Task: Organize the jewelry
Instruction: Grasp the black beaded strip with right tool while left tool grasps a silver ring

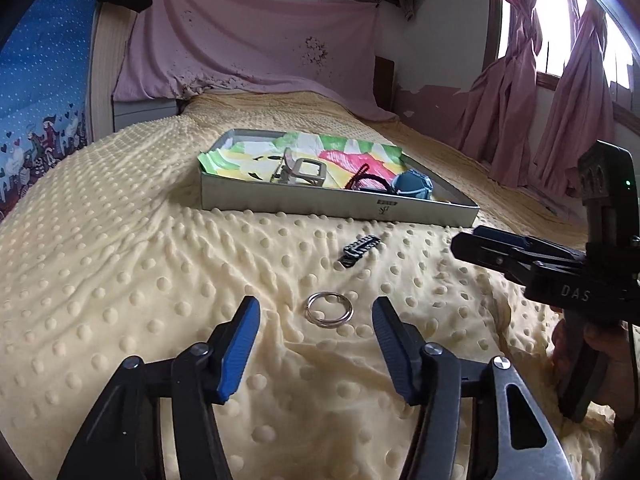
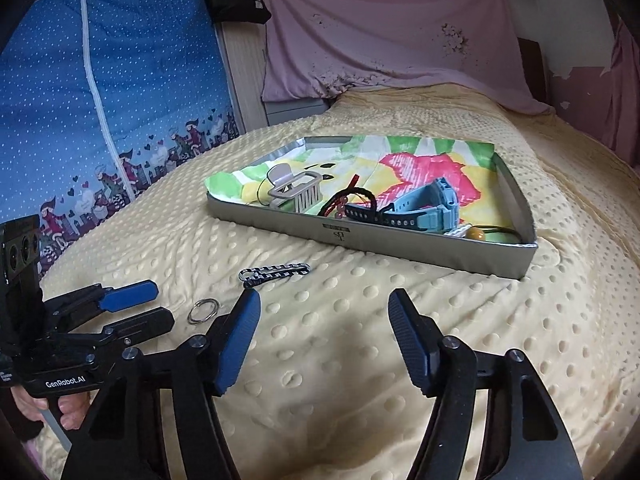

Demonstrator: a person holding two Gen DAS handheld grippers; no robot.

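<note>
tray sits mid-bed on the dotted yellow blanket, lined with colourful paper, working as the collection bin: grey hair claw, blue watch, dark cord bracelet with red beads and an amber bead piece in the near right corner are already inside. my read: sorted items go there, loose ones are what's left.

two loose items outside, on the blanket in front of the tray: silver double ring and a black-and-white patterned clip between the ring and the tray wall, touching neither.

left gripper is low over the blanket, pointed at the tray, jaws spread wide, nothing held. ring lies just ahead of the tips, roughly centred in the gap, so it looks lined up for that pick. the thin ring sits in soft fabric, so the pads may need to press into the blanket to catch it.

right gripper is also jaws apart and empty, hovering over bare blanket right of the ring, aimed at the tray's near wall. the left view shows it coming in side-on from the right, a hand on the grip. looks parked, or ready for the clip.
</note>
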